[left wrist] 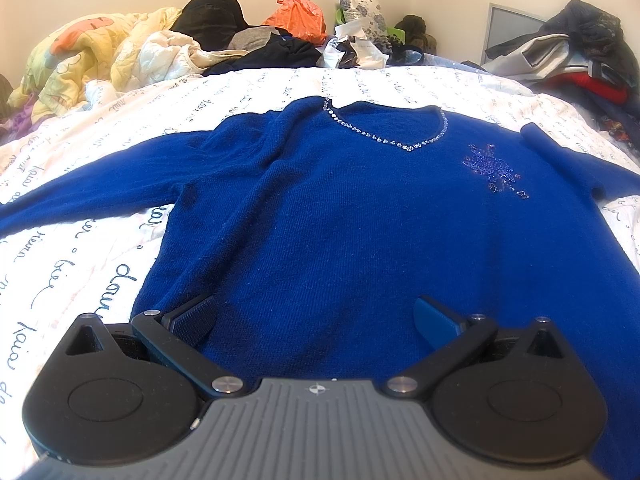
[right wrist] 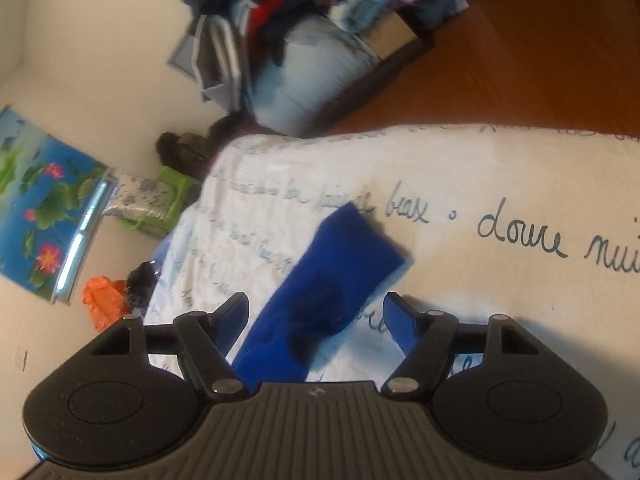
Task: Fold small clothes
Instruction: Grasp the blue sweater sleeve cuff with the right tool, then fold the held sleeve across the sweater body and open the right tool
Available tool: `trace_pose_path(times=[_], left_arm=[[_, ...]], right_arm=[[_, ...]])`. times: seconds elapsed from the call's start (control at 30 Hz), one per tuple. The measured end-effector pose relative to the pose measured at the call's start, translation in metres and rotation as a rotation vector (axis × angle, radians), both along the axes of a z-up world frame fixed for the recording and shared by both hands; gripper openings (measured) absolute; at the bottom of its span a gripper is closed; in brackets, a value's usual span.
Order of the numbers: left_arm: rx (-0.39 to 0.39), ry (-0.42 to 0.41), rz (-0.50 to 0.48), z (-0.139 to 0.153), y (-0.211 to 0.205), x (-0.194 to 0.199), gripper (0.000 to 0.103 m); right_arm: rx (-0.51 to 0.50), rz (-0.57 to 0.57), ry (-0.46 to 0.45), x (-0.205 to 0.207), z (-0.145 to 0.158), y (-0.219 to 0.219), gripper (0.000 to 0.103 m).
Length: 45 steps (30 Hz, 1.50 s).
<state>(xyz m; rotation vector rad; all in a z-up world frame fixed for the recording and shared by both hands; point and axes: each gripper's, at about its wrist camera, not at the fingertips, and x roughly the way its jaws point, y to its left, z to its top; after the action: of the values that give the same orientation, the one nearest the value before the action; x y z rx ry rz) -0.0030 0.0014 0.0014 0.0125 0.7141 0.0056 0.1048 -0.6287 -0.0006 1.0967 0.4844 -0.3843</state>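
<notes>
A royal blue knit sweater (left wrist: 352, 216) with a rhinestone V-neck lies face up and spread flat on the white bedsheet (left wrist: 80, 240), sleeves out to both sides. My left gripper (left wrist: 316, 312) is open, hovering over the sweater's lower hem, one finger near its left edge. In the right wrist view one blue sleeve (right wrist: 336, 272) lies on the sheet, its cuff pointing away. My right gripper (right wrist: 316, 312) is open with the sleeve running between its fingers, not clamped.
Piled quilts and clothes (left wrist: 120, 48) and an orange bag (left wrist: 298, 16) line the far side of the bed. More clothes (left wrist: 572, 52) are heaped at the right. The bed edge and wood floor (right wrist: 520, 60) show in the right wrist view.
</notes>
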Motion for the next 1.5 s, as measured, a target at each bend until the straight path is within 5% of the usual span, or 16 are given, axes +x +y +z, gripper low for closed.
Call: trace_pose_path(times=[0.17, 0.23, 0.27, 0.3, 0.5, 0.67, 0.77, 0.87, 0.97, 1.03, 1.13, 1.23, 1.3, 1.37, 1.43, 1.5], left_arm=[[0.0, 0.0, 0.0, 0.0, 0.0, 0.0, 0.103], [-0.001, 0.0, 0.0, 0.0, 0.0, 0.0, 0.103], [0.0, 0.0, 0.0, 0.0, 0.0, 0.0, 0.103], [0.0, 0.0, 0.0, 0.0, 0.0, 0.0, 0.103], [-0.001, 0.0, 0.001, 0.0, -0.001, 0.001, 0.103], [0.0, 0.0, 0.0, 0.0, -0.001, 0.001, 0.103], [-0.001, 0.0, -0.003, 0.0, 0.0, 0.001, 0.103], [-0.017, -0.001, -0.025, 0.002, 0.003, 0.0, 0.103], [-0.076, -0.012, -0.077, 0.015, 0.015, -0.004, 0.103], [-0.222, -0.068, -0.089, 0.037, 0.033, -0.003, 0.103], [-0.328, -0.072, -0.071, 0.061, 0.042, 0.034, 0.103], [-0.355, 0.008, -0.046, 0.059, 0.037, 0.095, 0.09], [-0.349, 0.094, 0.004, 0.048, 0.033, 0.132, 0.065], [-0.326, 0.177, 0.027, 0.031, 0.026, 0.164, 0.057], [-0.218, 0.162, 0.058, 0.022, 0.015, 0.181, 0.042], [-0.101, 0.142, 0.045, 0.019, -0.001, 0.19, 0.007]], right_arm=[[0.026, -0.046, -0.067, 0.003, -0.008, -0.006, 0.07], [-0.005, -0.047, -0.041, 0.005, -0.007, -0.004, 0.039], [-0.026, -0.046, -0.006, 0.009, -0.009, -0.005, 0.012], [-0.033, -0.053, 0.011, 0.01, -0.012, -0.006, 0.005], [-0.106, -0.049, -0.076, 0.004, 0.013, 0.027, 0.005], [-0.233, 0.395, -0.329, 0.032, 0.081, 0.191, 0.005], [-0.183, 0.653, -0.434, 0.048, 0.094, 0.306, 0.011], [-0.155, 0.891, -0.401, 0.057, 0.084, 0.39, 0.084], [-0.2, 0.802, -0.394, 0.029, 0.069, 0.401, 0.083], [-0.217, 0.768, -0.392, 0.006, 0.055, 0.383, 0.083], [-0.405, 0.701, -0.321, -0.016, 0.037, 0.37, 0.084], [-0.491, 0.687, -0.261, -0.027, 0.014, 0.361, 0.084], [-0.45, 0.667, -0.241, -0.029, 0.003, 0.354, 0.084], [-0.38, 0.649, -0.253, -0.027, -0.002, 0.346, 0.083], [-0.339, 0.615, -0.249, -0.027, -0.005, 0.338, 0.083], [-0.297, 0.596, -0.263, -0.024, -0.008, 0.333, 0.083]])
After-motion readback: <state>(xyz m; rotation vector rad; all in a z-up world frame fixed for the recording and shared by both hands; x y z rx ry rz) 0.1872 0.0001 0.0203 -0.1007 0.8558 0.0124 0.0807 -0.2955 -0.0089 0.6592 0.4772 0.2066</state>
